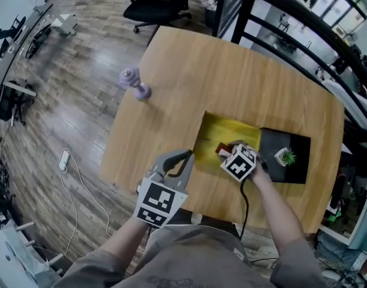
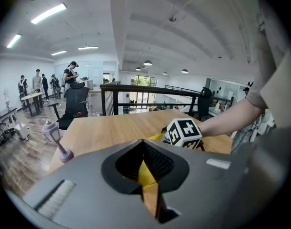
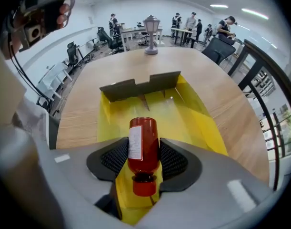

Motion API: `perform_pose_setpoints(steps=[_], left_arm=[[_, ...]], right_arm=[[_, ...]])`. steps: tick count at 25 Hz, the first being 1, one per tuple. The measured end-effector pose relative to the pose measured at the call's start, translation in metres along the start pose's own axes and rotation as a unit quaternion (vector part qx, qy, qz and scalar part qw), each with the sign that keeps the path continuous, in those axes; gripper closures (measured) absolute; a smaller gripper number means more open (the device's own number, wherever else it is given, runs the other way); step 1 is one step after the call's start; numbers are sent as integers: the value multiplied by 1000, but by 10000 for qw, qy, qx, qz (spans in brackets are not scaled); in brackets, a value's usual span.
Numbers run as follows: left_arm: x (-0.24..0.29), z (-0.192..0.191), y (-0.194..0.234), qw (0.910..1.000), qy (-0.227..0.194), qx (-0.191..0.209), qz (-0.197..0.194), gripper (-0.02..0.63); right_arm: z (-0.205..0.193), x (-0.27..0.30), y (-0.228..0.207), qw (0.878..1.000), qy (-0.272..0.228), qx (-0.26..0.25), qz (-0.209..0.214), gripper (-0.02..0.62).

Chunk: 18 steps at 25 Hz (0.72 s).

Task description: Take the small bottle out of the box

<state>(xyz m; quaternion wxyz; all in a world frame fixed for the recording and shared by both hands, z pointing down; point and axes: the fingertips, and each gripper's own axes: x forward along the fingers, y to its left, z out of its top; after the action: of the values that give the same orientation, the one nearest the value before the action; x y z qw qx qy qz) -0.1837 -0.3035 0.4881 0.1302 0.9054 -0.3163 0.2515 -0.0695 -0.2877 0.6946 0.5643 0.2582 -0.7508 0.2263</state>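
A small red bottle (image 3: 147,132) with a white label lies in the open yellow-lined cardboard box (image 3: 202,123), its red cap pointing back at the camera. My right gripper (image 3: 144,145) is down in the box with one ribbed pad along each side of the bottle; I see no squeeze. In the head view the box (image 1: 222,128) sits at the table's near side. There the right gripper (image 1: 230,149) is mostly hidden under its marker cube, beside the bottle (image 1: 221,151). My left gripper (image 1: 188,156) rests by the box's left edge, tips together and holding nothing (image 2: 141,142).
A purple toy street lamp (image 1: 134,83) stands on the far left of the wooden table (image 1: 243,71). A black box (image 1: 294,171) holding a small green plant (image 1: 286,156) adjoins the yellow box on the right. The table's near edge is just behind my grippers. People stand far off.
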Motion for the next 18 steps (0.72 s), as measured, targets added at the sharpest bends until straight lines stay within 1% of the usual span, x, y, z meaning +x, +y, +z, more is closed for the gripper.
perform_pose_setpoints(steps=[2,4,6,9,11,13,15,18], left_arm=[[1,6,0,10000,-74,51,22,604],[1,16,1,9997,-227,104,77,605],[-2,30,1,9986,-486,151,145,604],[-10,54,-5,9956,-861,294,210,605],[-14,69,-7,9935,-1018,458,242,605],[-19,84,-7,9912,-1140,609,273,605],[-25,100,-9,9879,-1317,757,319,606],[-38,127,-13,9797,-1694,989,405,605]], right_arm=[[5,-10,-4,9991,-315,290,-31,383],[14,-27,-7,9954,-743,599,-26,383],[23,-50,-13,9891,-1196,850,-104,383],[30,-96,-24,9750,-1846,1150,-460,385],[35,-132,-30,9622,-2266,1334,-714,385],[42,-169,-34,9464,-2712,1473,-953,385],[47,-207,-37,9265,-3182,1598,-1215,385],[50,-266,-35,8909,-3863,1700,-1679,385]])
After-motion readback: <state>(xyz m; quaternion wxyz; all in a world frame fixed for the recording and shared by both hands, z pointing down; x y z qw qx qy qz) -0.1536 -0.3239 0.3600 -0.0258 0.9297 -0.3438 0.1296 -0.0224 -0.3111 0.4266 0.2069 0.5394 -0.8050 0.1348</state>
